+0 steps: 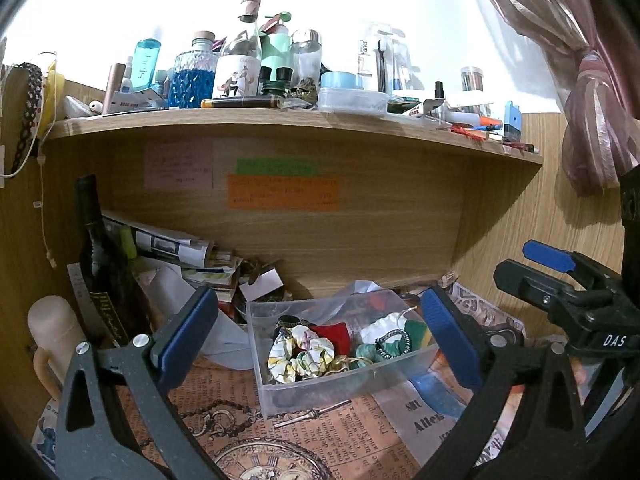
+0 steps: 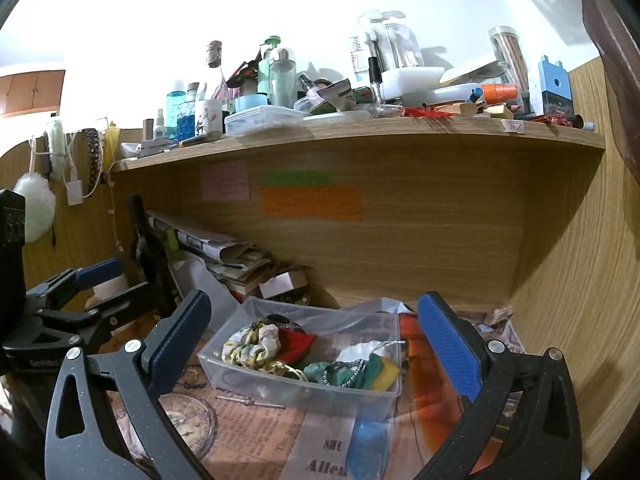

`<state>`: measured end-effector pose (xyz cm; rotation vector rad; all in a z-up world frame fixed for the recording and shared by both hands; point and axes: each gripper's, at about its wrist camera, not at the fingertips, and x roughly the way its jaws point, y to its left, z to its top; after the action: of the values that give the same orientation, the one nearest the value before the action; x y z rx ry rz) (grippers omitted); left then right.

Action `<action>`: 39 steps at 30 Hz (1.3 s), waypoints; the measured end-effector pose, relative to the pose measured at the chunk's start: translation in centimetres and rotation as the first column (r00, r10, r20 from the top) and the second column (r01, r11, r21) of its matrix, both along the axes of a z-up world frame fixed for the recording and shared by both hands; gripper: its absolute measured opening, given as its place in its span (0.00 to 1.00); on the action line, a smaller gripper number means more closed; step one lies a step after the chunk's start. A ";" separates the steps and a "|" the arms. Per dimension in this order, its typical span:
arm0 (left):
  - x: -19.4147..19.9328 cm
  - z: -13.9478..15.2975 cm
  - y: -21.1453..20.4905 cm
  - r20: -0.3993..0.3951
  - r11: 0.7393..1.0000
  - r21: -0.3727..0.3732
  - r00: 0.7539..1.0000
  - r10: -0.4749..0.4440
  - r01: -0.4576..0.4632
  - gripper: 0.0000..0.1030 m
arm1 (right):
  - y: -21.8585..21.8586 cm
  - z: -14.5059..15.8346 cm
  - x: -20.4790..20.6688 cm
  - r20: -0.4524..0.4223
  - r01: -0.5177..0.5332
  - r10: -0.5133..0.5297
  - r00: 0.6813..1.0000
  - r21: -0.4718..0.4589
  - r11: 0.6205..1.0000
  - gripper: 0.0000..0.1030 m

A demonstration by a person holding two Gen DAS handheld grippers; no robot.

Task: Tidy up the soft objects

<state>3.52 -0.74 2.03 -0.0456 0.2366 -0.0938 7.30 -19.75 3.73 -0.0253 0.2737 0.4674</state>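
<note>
Left wrist view: one clear bin (image 1: pixel 404 364) holds several scrunchies (image 1: pixel 300 354); two grippers, left gripper (image 1: pixel 316 340) and right gripper (image 2: pixel 314 344), both spread wide, gripping nothing.

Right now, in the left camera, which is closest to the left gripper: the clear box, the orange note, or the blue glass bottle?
From the left gripper:
1. Clear box, right between its jaws.
2. Orange note, stuck on the back panel.
3. Blue glass bottle, up on the shelf.

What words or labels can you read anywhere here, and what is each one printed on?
"DAS": right gripper body.
"Allen": printed paper sheet on the desk.
"harks", partly cut off: clear package on the shelf.
Sticky notes, wine bottle label and newsprint mat: too blurred or small.
</note>
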 end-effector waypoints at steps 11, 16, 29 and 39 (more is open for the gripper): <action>0.0 0.0 0.1 0.000 1.000 0.002 1.000 0.000 0.000 1.00 | 0.2 0.0 -0.3 -0.001 -0.002 0.002 1.000 0.004 1.000 1.00; -0.1 0.0 0.0 0.001 1.000 0.001 1.000 0.001 -0.001 1.00 | 0.2 0.0 -0.3 -0.002 -0.002 0.002 1.000 0.005 1.000 1.00; 0.0 0.0 -0.1 -0.001 1.000 0.000 1.000 0.003 -0.003 1.00 | 0.2 0.0 -0.2 -0.005 -0.002 0.002 1.000 0.006 1.000 1.00; 0.4 -0.1 0.5 -0.008 1.000 -0.012 1.000 0.009 -0.009 1.00 | 0.3 -0.1 -0.2 -0.007 0.000 0.000 1.000 0.006 1.000 1.00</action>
<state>3.90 -0.28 1.91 -0.0590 0.2437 -0.0859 7.13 -19.50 3.67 -0.0174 0.2790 0.4689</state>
